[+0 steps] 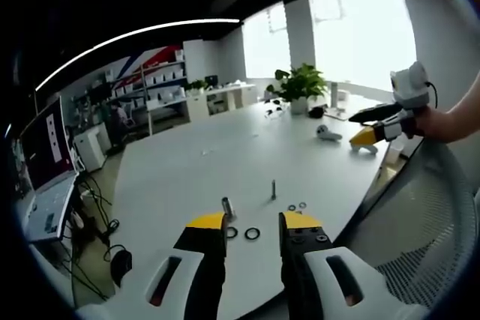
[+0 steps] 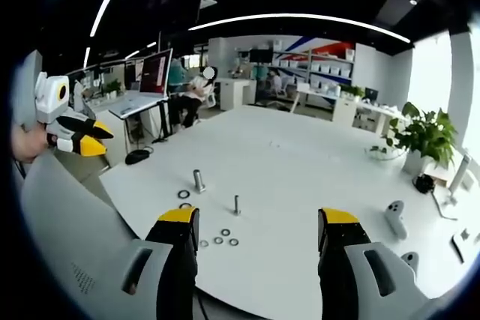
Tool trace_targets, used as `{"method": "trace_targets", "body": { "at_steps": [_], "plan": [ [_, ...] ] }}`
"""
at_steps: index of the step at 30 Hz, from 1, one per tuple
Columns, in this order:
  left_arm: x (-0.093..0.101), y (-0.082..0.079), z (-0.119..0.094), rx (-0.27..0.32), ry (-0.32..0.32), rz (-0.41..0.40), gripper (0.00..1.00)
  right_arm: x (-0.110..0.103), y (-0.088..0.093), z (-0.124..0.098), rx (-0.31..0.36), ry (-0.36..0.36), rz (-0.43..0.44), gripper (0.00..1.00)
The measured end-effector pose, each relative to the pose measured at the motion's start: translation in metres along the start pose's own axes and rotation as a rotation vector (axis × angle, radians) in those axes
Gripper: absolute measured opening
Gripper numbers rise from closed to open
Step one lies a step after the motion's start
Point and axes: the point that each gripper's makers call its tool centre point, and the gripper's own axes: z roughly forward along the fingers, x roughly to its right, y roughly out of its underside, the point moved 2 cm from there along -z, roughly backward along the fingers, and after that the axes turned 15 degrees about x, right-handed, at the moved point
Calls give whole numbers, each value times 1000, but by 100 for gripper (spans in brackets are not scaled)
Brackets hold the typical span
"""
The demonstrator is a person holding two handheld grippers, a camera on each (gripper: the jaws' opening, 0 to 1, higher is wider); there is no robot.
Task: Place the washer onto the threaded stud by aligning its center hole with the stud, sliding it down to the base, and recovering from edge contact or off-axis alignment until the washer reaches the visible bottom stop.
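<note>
In the left gripper view, a laptop [image 1: 49,185] stands open at the far left beside the white table [image 1: 187,162]. Further right, the left gripper [image 1: 253,222] rises from the bottom edge with its yellow-tipped jaws apart and nothing between them. Just above the left jaw stands a short thick bolt [image 1: 227,207], upright, with two dark rings [image 1: 242,233] lying flat on the table beside it. To the right of that, the thin threaded stud [image 1: 273,189] stands upright on the tabletop, its long axis vertical and its tip pointing up; its shaft is bare. Three small washers [image 1: 297,206] lie flat in a loose cluster just right of the stud's foot, apart from it. Further back sits a potted plant [image 1: 300,88], and at the far right a hand holds the other gripper above the table edge.

In the right gripper view, the other gripper shows at the far left, held in a hand. The right gripper [image 2: 259,226] has its jaws spread wide, empty. Near the left jaw the thick bolt [image 2: 199,180] stands upright with a dark ring [image 2: 184,194] beside it. The threaded stud [image 2: 237,204] stands upright between the jaws, further out, and the small washers [image 2: 219,239] lie flat in a short row near it, closer to the gripper. A white controller [image 2: 394,216] lies on the table to the right.
</note>
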Motion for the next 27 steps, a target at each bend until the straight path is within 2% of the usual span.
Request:
{"method": "trace_targets", "body": {
  "at_steps": [5, 13, 27],
  "plan": [
    [0, 3, 1, -16, 0, -6, 26, -2, 1, 0, -6, -7, -2, 66],
    [-5, 1, -2, 2, -21, -3, 26, -4, 0, 1, -4, -19, -4, 66],
    [-1, 1, -2, -3, -7, 18, 25, -2, 1, 0, -5, -10, -2, 66]
  ]
}}
